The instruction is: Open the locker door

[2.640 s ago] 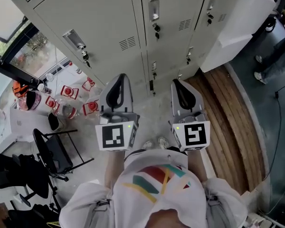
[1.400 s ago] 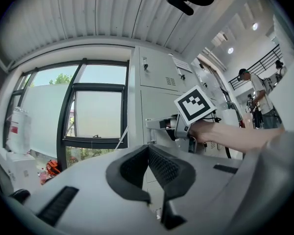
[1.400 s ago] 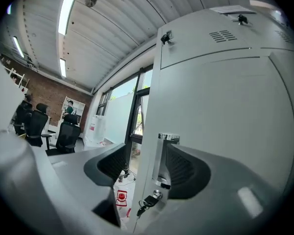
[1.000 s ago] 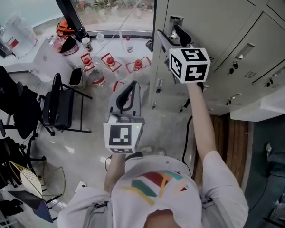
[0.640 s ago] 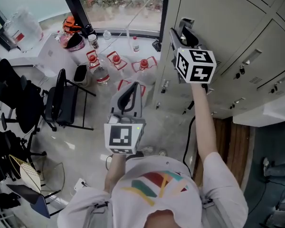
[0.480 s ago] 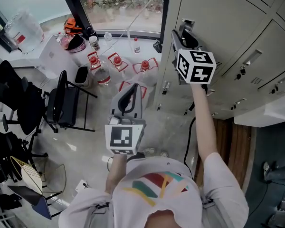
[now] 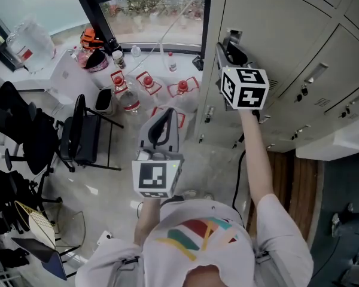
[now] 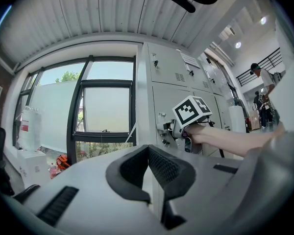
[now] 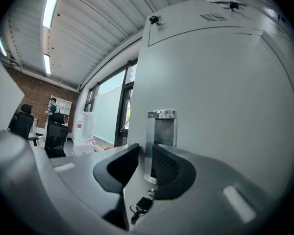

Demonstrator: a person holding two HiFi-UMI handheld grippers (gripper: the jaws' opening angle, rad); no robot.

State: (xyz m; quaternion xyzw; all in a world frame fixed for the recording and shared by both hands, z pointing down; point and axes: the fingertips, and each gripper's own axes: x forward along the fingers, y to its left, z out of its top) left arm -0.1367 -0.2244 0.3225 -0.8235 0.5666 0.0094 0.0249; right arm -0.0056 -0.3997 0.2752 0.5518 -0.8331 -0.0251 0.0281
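Note:
The grey locker door [image 7: 269, 17] carries a bright metal handle plate [image 9: 161, 126] with a small padlock and keys [image 9: 139, 207] hanging under it. My right gripper [image 9: 146, 155] is raised against that handle [image 7: 229, 37], and its jaws are closing with the plate's left edge between them. A thin gap still shows beside the left pad. My left gripper [image 7: 163, 115] hangs lower, in front of me and away from the lockers. It is shut [image 8: 148, 153] and holds nothing. The left gripper view also catches the right gripper [image 8: 174, 129] at the handle.
More locker doors with handles [image 7: 314, 73] run to the right. On the floor to the left stand a black chair [image 7: 84, 139], several red-capped water bottles [image 7: 146, 82] and a large jug [image 7: 30, 40] below a window. A wooden floor strip [image 7: 299, 184] lies at the right.
My right arm rose from in front of my chest to the upper locker's handle, and its jaws narrowed round the plate's edge. The left gripper stayed low and shut.

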